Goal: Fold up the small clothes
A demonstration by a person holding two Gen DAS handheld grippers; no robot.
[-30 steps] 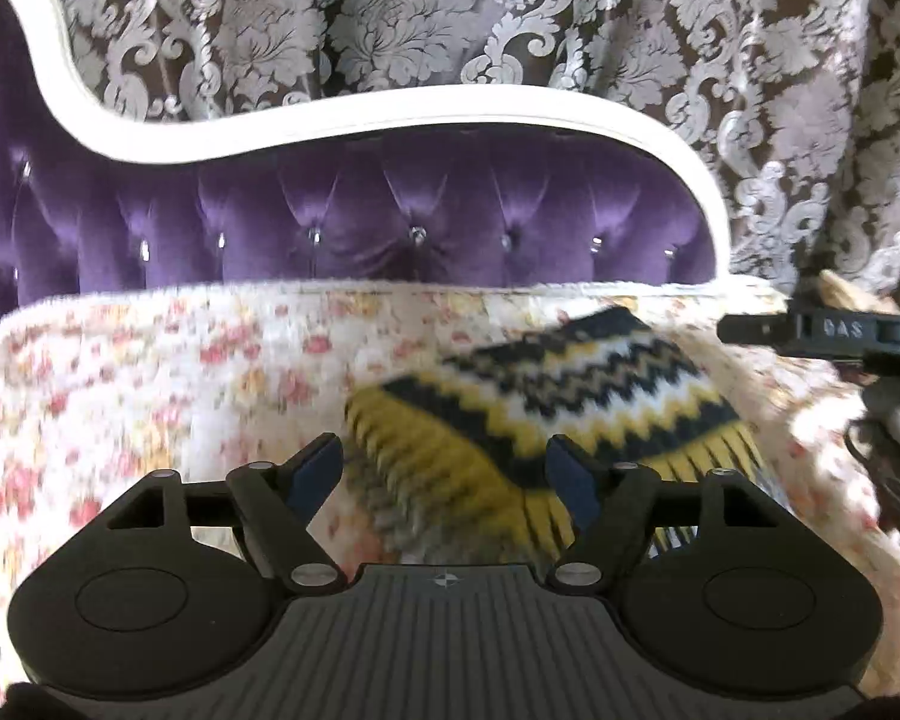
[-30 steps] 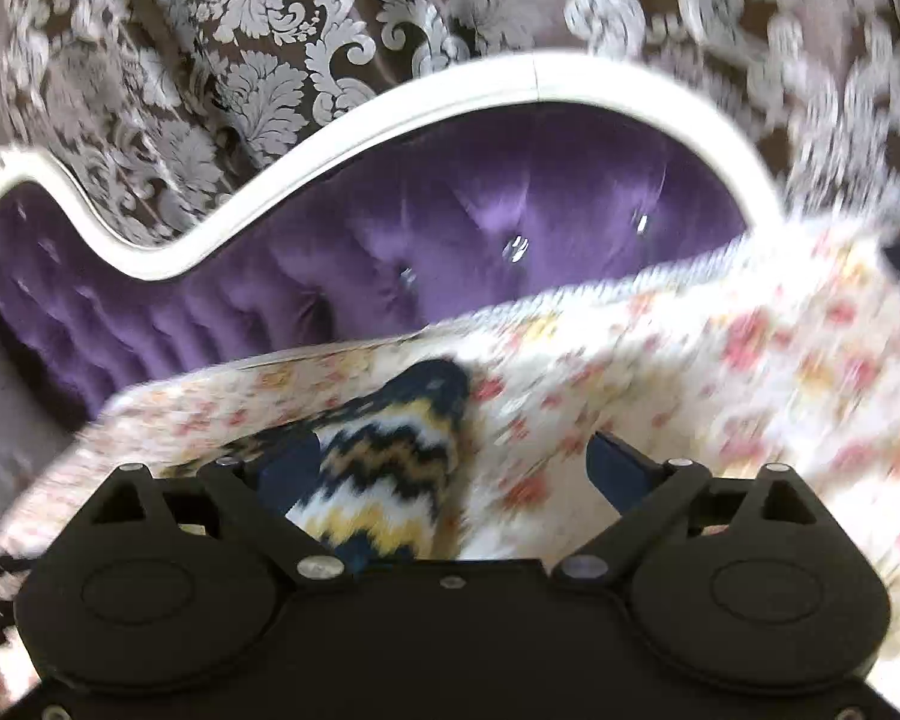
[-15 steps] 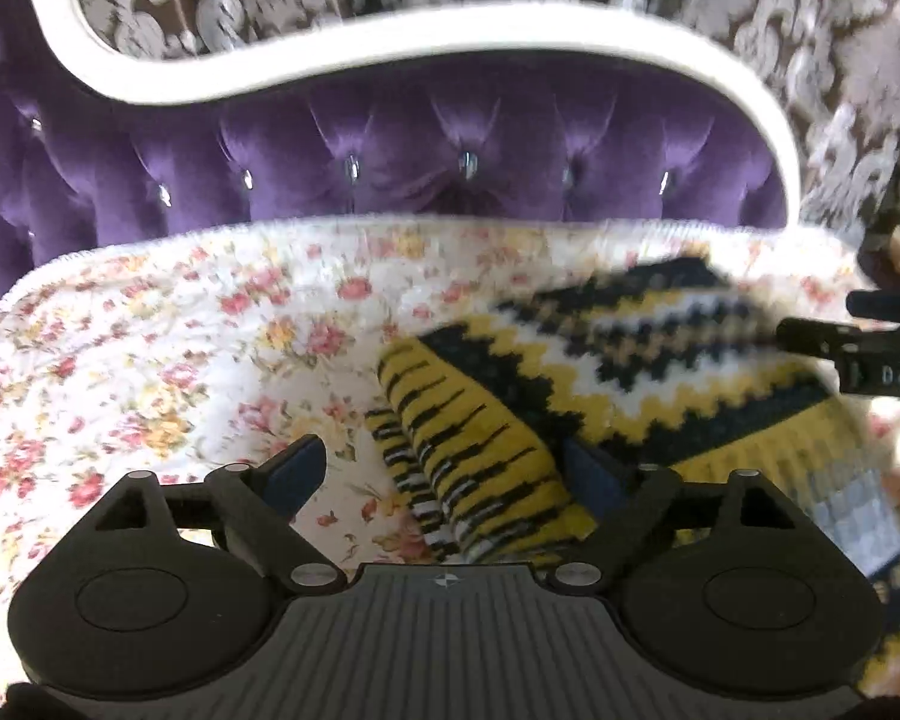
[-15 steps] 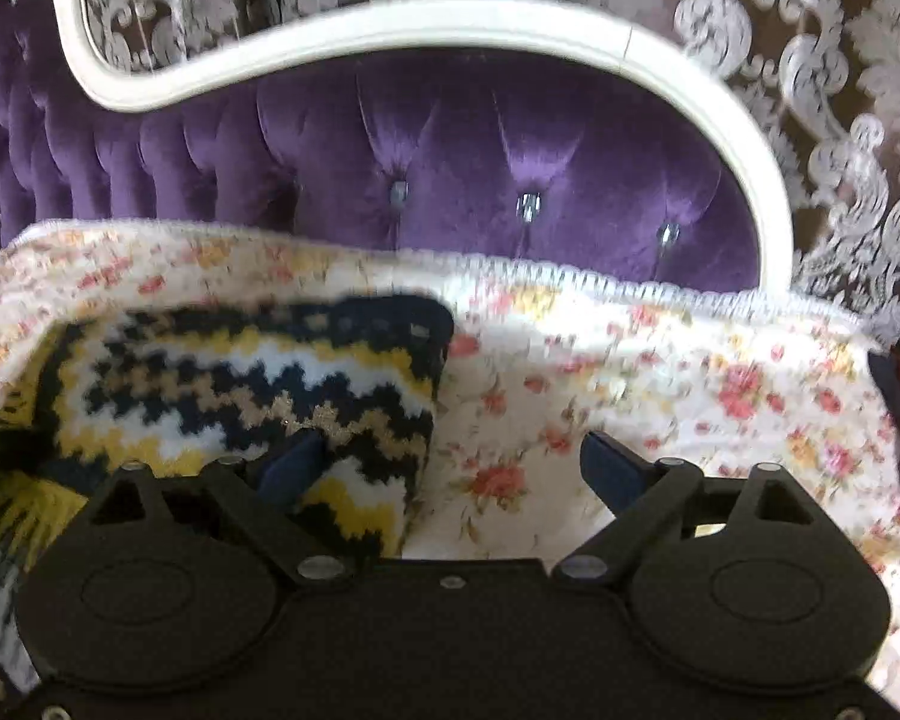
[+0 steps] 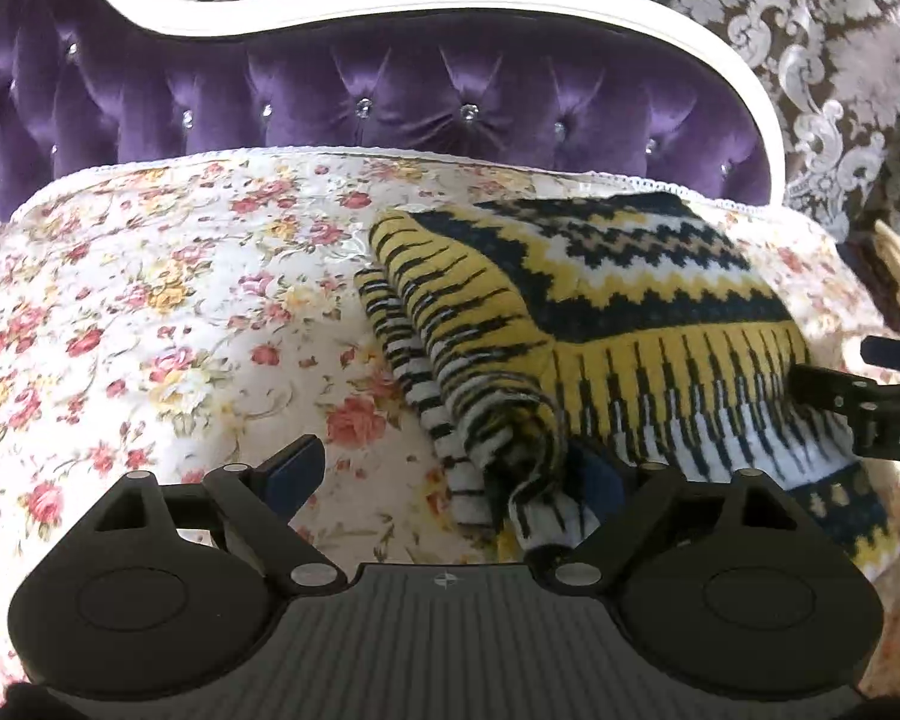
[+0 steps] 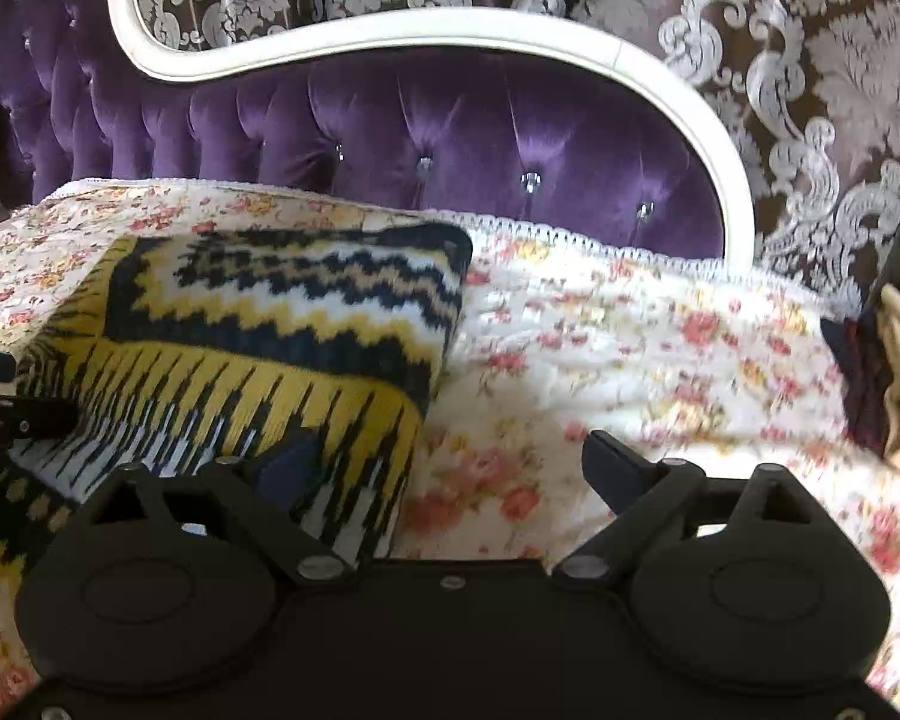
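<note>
A yellow, black and white zigzag-knit garment (image 5: 600,312) lies folded on the floral bedspread (image 5: 168,312). My left gripper (image 5: 450,474) is open at the garment's left folded edge, with the cloth edge lying between the fingers and over the right one. In the right wrist view the garment (image 6: 258,336) lies at the left. My right gripper (image 6: 450,468) is open at the garment's right edge, its left finger (image 6: 288,468) resting on the knit. The right gripper's finger (image 5: 834,396) also shows at the right edge of the left wrist view.
A purple tufted headboard (image 5: 390,102) with a white frame stands behind the bed, before a damask curtain (image 6: 810,60). A dark cloth and a beige object (image 6: 894,372) lie at the bed's right edge.
Both grippers have come down and closer to the garment. The folded garment now lies flat on the bedspread and fills more of both views.
</note>
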